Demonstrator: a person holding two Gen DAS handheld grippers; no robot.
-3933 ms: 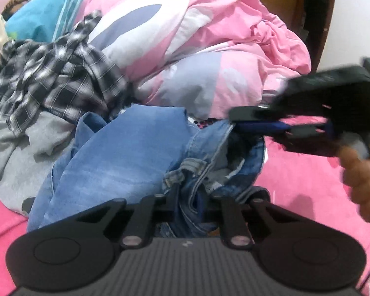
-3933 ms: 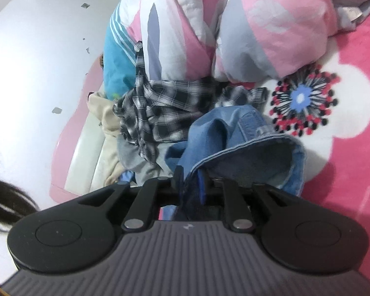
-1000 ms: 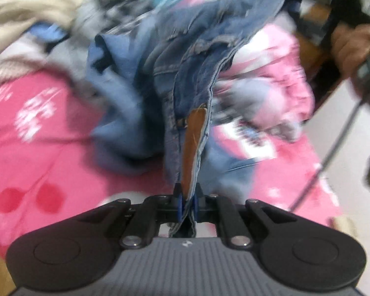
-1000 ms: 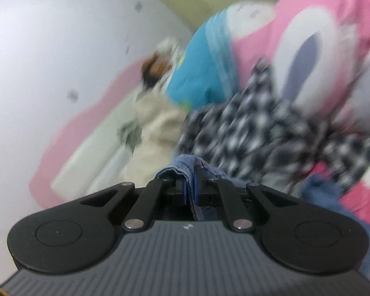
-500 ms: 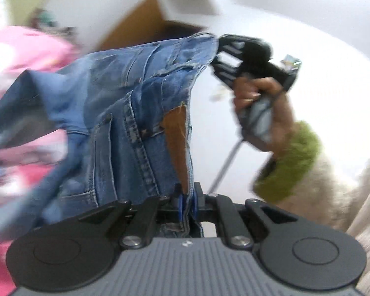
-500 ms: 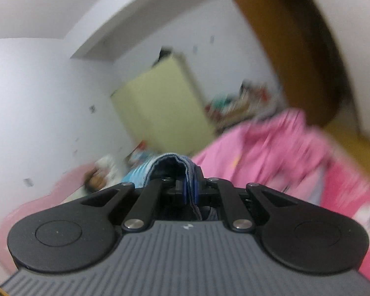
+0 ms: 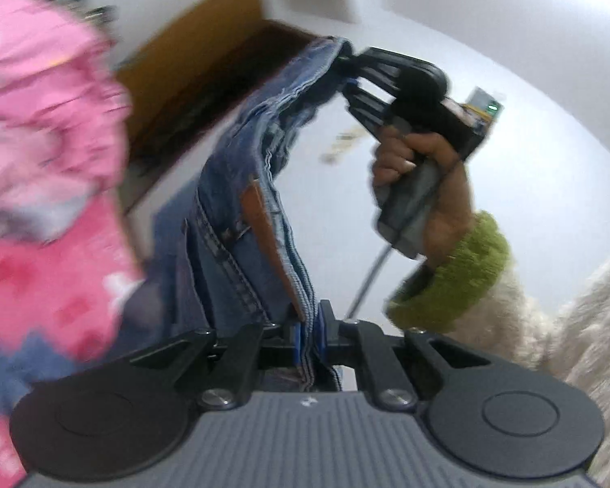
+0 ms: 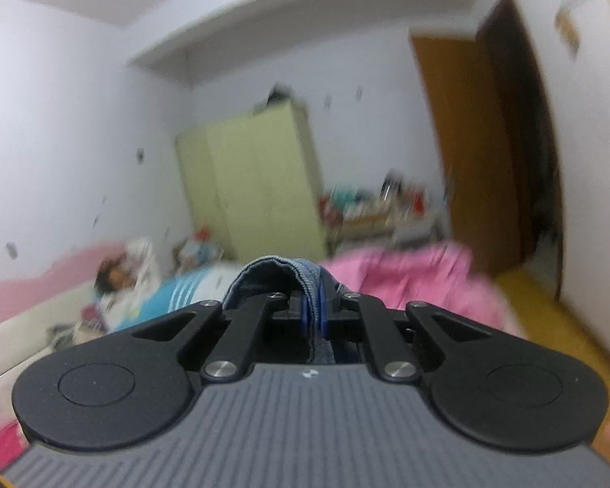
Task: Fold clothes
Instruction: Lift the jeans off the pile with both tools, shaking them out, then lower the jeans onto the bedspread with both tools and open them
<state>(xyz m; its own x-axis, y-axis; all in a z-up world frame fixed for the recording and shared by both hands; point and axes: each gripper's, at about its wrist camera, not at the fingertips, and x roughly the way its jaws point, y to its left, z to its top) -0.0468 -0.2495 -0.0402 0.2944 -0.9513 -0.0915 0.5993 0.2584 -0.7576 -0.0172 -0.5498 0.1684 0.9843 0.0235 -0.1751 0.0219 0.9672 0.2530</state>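
- In the centre of the left wrist view, a pair of blue jeans hangs stretched between the two tools, its waistband running from the lower middle of the frame up to the upper middle; a brown leather patch shows on the band.
- The left gripper is clamped on the waistband at the bottom centre, denim pinched between its blue pads.
- The right gripper, in the upper middle of that frame, bites the far end of the band; the right hand wraps its handle, with a fuzzy green cuff and a cream fleece sleeve at the right edge.
- In the right wrist view the right gripper is closed on a fold of the jeans just above frame centre.
- A blurred pink duvet fills the left side of the left view; it lies right of centre in the other.
- Beyond it stand a pale green wardrobe at centre and a brown door at right.
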